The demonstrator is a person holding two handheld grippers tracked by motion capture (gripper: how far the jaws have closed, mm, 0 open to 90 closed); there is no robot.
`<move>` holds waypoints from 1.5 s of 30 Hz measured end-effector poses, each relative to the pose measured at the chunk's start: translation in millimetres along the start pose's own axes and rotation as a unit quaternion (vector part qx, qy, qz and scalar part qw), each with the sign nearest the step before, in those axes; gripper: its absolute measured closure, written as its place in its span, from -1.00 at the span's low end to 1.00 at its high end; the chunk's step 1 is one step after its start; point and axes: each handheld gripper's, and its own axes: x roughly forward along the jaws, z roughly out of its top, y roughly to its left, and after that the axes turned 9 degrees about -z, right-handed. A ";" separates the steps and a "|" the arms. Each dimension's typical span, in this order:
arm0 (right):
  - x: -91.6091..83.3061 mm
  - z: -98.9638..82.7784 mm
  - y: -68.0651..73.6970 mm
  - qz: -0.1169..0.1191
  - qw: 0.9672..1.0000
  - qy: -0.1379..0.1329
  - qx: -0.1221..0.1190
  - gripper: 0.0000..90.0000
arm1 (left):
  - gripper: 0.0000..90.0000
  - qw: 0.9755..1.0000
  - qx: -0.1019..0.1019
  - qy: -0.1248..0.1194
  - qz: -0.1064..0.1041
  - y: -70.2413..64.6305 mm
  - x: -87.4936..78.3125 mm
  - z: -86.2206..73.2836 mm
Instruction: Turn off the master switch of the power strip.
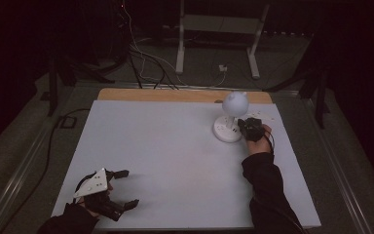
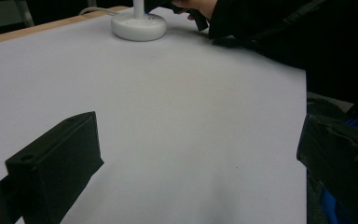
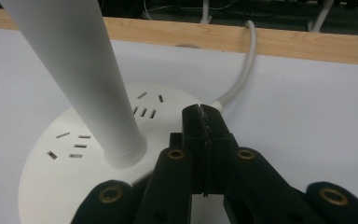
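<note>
A white desk lamp stands at the table's far right, with a round head (image 1: 235,102) and a round base (image 1: 226,130) that has socket slots in its top. My right gripper (image 1: 246,127) is at the base's right side. In the right gripper view its jaws (image 3: 204,116) are shut with nothing between them. The tips sit over the base (image 3: 74,154) rim, where the white cable (image 3: 242,70) leaves, and the lamp stem (image 3: 74,70) rises just to their left. My left gripper (image 1: 129,187) rests open at the front left, far from the lamp base (image 2: 138,25).
The white table top (image 1: 175,146) has a wooden strip (image 1: 175,95) along its far edge. Behind it on the floor are cables (image 1: 146,63) and a white metal stand (image 1: 216,34). The person's dark right sleeve (image 1: 265,185) lies over the table's front right.
</note>
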 end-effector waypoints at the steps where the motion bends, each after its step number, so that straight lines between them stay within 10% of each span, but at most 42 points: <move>1: 0.0 0.0 0.0 0.000 1.000 0.000 0.000 1.00 | -1.00 1.000 0.000 0.000 0.000 0.0 0.0 0.0; 45: 3.6 -4.7 6.7 -0.027 1.000 -0.008 -0.001 1.00 | -1.00 1.000 0.002 0.001 -0.002 -0.9 0.6 -0.1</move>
